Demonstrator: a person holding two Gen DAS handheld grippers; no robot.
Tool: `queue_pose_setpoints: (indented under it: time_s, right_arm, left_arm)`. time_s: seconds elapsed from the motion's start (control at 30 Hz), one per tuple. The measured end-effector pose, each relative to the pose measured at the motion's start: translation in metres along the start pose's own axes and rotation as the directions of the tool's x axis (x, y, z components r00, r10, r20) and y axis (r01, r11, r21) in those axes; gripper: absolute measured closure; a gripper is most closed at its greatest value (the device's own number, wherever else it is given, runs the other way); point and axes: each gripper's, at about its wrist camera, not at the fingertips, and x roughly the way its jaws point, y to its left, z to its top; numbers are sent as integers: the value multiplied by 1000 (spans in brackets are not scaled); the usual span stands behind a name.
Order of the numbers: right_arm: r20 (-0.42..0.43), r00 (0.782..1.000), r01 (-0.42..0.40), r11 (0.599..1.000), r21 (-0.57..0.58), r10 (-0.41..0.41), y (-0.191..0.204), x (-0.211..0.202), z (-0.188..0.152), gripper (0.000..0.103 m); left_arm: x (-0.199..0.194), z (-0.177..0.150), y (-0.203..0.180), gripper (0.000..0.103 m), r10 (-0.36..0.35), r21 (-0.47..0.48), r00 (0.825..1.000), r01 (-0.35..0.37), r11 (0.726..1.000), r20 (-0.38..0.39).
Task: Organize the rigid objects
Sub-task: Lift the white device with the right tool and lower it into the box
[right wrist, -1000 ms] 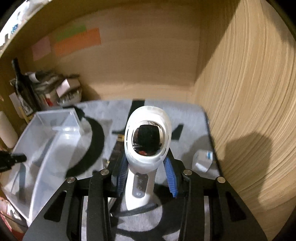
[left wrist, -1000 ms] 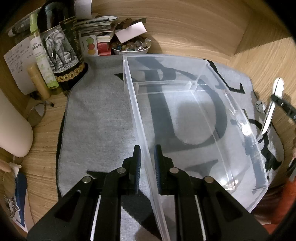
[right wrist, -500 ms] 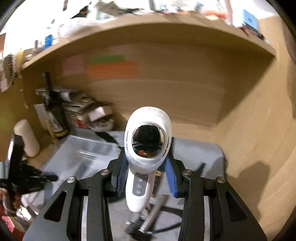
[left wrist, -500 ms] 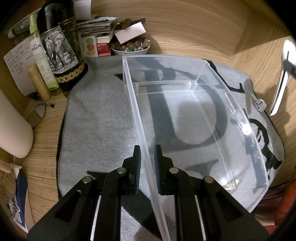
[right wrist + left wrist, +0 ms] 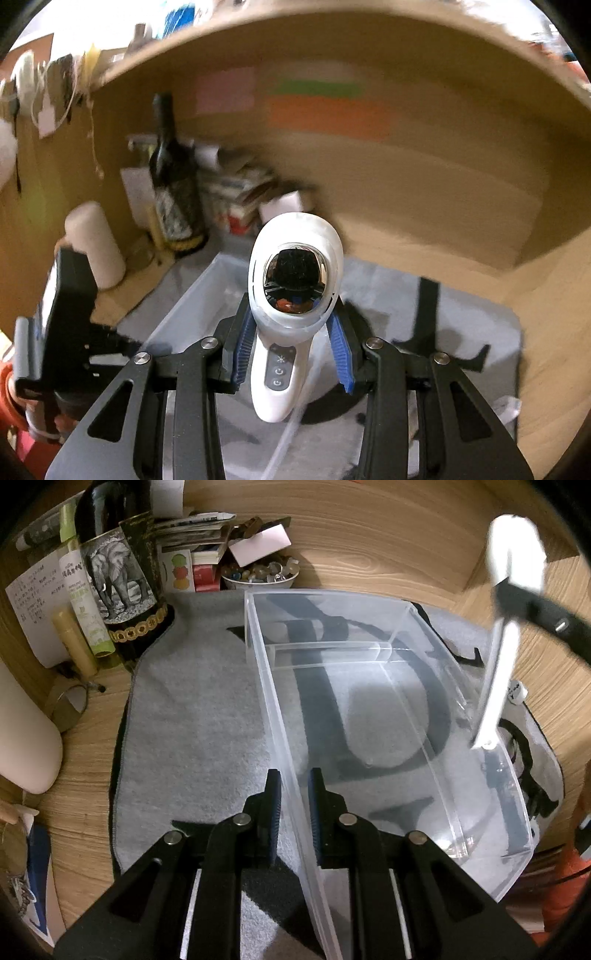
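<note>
Two hand-held grippers engaged: my left (image 5: pixel 294 805) pinches the bin (image 5: pixel 417 716) wall, my right (image 5: pixel 291 343) clamps the white device (image 5: pixel 291 295) above the bin. I'd lower it gently, keeping the bin steady.

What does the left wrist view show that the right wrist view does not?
Only the left wrist view shows the left hand-held gripper clamped on the clear bin's near wall, and a bowl of stones. Only the right wrist view shows the white device's mirrored face and buttons between the right hand-held gripper's blue pads, plus coloured notes. Both share bin, grey mat, dark bottle.
</note>
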Motion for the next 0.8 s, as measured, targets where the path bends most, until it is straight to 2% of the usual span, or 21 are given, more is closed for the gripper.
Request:
queue_pose_setpoints:
  time_s: [0.17,0.43,0.8]
  right_arm:
    - [-116,993,-24,999,-28,21,14,32,-9,68]
    - [-265,963,-60,996,-63,41,25,67,-19,68]
    - [-367,930,-56,990,-131,4,30,85,-27,67]
  left_arm:
    - [0,-1,0,88,-2,4,1000,2,1000,5]
    - [0,-4,1,88,-13,7,1000,13,1000,15]
    - [-2,-5,1,87,-17,10,1000,17,1000,18]
